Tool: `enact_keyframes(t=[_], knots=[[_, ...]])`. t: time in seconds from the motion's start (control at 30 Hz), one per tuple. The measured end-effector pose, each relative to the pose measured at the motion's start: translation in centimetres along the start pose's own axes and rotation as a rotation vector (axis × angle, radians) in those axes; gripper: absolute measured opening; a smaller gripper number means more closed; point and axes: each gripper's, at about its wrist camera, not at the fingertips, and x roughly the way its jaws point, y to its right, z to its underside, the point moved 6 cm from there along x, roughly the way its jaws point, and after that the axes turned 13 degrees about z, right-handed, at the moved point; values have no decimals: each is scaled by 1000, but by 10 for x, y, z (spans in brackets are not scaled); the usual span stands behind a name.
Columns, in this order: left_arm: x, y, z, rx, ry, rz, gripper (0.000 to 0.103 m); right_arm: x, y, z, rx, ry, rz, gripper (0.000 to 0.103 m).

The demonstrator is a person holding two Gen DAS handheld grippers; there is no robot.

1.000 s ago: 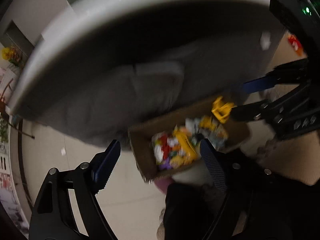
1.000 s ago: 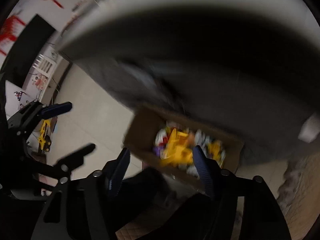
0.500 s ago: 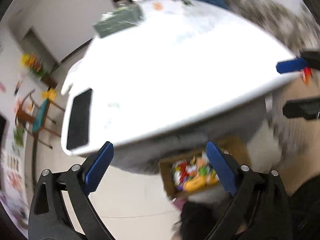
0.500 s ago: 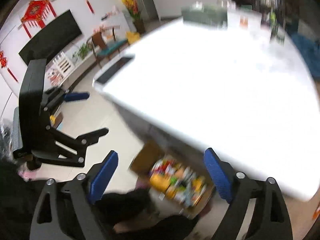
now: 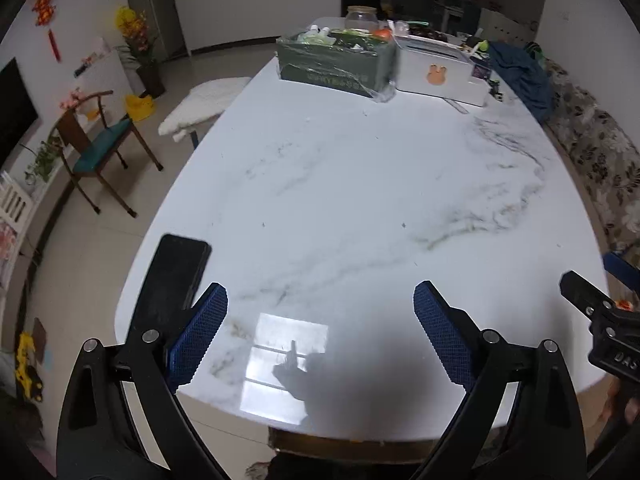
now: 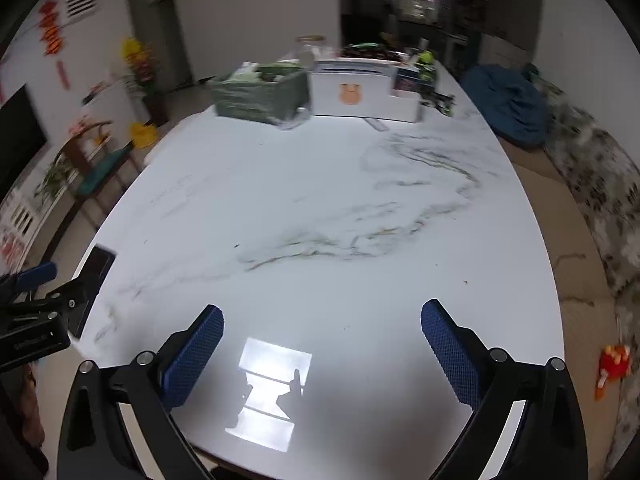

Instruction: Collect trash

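- Furniture stood at the far left: a dark wooden chair with a teal seat [image 5: 102, 144] on the tiled floor, and beside it a white fleece-covered bench [image 5: 202, 102] near the table edge.
- Next came a flat black rectangular phone [image 5: 174, 276], lying on the near left corner of the white marble-patterned oval table [image 5: 360, 200]; the left gripper's [image 5: 320, 332] left finger overlapped its near end in the left wrist view.
- That left gripper hovered over the near table edge with its blue-padded jaws spread wide and nothing between them.
- At the far end sat a dark green rectangular box wrapped in clear plastic [image 5: 336, 68], with pale and green items showing at its open top; what they were could not be told.
- Behind it stood a clear glass jar [image 5: 361, 18], its contents unclear.
- Just right of the green box sat a white rectangular box with an orange bear mark [image 5: 438, 76].
- The right gripper [image 6: 322, 344] also hung over the near table edge, its jaws released and wide apart, holding nothing.
- No loose trash could be made out on the tabletop in either view.
- A dark blue cloth heap [image 6: 508, 104] lay beside the table's far right, against a floral-patterned sofa [image 6: 600, 184].
- At the far right, a small red-and-orange toy [image 6: 610, 366] lay on the tan floor mat.
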Motion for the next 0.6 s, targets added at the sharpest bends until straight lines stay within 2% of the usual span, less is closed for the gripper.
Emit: enact_keyframes(t=[0.13, 0.27, 0.6], knots=[[11, 15, -8, 36, 10, -48, 92, 16, 12, -1, 75, -34, -2, 98], [25, 27, -13, 59, 7, -79, 92, 29, 22, -4, 75, -44, 28, 98], [44, 33, -24, -24, 17, -88, 92, 51, 37, -23, 69, -35, 82, 98]])
